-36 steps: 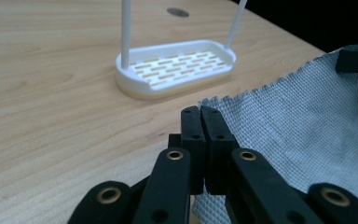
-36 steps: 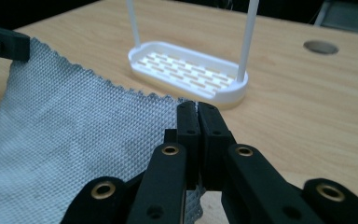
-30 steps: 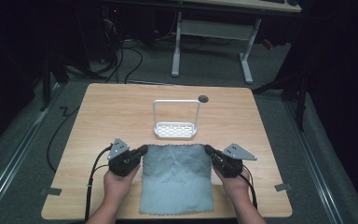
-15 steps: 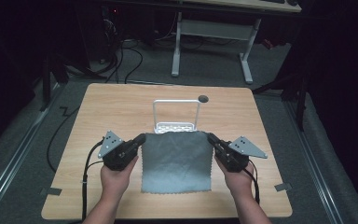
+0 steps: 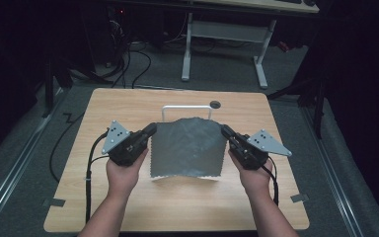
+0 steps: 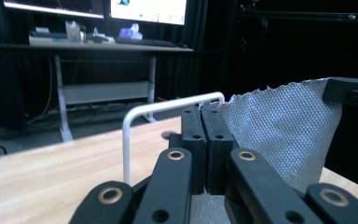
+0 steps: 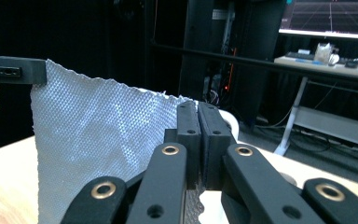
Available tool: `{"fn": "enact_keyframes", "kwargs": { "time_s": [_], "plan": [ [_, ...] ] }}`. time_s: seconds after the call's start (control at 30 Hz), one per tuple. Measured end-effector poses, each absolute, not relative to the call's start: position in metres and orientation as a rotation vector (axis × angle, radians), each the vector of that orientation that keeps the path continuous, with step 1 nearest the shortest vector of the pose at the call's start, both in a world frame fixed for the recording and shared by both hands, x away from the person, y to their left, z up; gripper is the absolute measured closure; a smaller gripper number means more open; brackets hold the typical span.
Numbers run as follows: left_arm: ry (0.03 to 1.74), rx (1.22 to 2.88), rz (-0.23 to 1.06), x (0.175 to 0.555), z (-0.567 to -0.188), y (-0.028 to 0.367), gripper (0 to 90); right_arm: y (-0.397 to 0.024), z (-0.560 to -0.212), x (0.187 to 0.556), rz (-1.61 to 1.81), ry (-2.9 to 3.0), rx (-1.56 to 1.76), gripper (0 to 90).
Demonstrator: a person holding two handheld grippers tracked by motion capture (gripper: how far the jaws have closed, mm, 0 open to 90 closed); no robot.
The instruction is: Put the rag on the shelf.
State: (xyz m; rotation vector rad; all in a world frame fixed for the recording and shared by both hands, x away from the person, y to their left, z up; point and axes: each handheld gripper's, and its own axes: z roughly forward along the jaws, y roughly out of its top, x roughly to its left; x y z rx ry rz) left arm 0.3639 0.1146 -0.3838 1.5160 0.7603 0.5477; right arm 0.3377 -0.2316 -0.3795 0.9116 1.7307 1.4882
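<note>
Both the left gripper (image 5: 150, 129) and right gripper (image 5: 224, 131), clamped on the grey woven cloth's (image 5: 187, 148) far corners at frame centre, hold it up, and draping it over the white wire rack (image 5: 186, 108) behind looks next.

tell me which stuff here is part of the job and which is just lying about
Part of the job:
- grey cloth, held up by its two top corners
- left tongs, shut on the cloth
- right tongs, shut on the cloth

Just lying about:
- white wire rack behind the cloth
- table
- desk with screens, in the background
</note>
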Motion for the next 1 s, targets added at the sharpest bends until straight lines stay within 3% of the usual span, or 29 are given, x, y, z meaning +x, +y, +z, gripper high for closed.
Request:
{"fn": "enact_keyframes", "kwargs": {
  "time_s": [0.57, 1.0],
  "plan": [
    [0.732, 1.514, 0.578, 0.375, -0.360, 0.113, 89.9, -0.232, -0.352, 0.347, 1.506, 1.682, 0.886, 88.9],
    [0.738, 1.541, 0.607, 0.415, -0.356, 0.116, 89.9, -0.243, -0.349, 0.375, 1.497, 1.674, 0.976, 89.1]
  ]
}}
